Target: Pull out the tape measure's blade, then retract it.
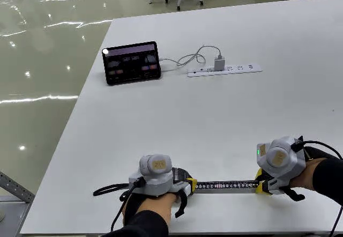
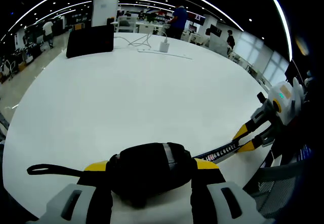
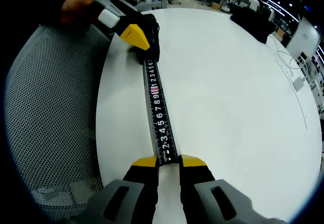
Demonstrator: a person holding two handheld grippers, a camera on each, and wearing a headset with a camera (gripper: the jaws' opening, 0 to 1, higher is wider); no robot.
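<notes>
The left gripper (image 1: pixel 188 185) squeezes the tape measure's case (image 2: pixel 149 176); the right gripper (image 3: pixel 167 161) pinches the blade (image 3: pixel 157 107) by its tip; the blade runs straight between them along the table (image 1: pixel 214 113) edge.

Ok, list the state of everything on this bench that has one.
left tongs: shut on tape measure case
right tongs: shut on blade tip
blade: pulled out, flat on table
tablet: screen lit
charger: plugged into power strip

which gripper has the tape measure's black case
The left gripper: its jaws clamp the black case, while the right gripper pinches the end of the drawn-out blade.
</notes>
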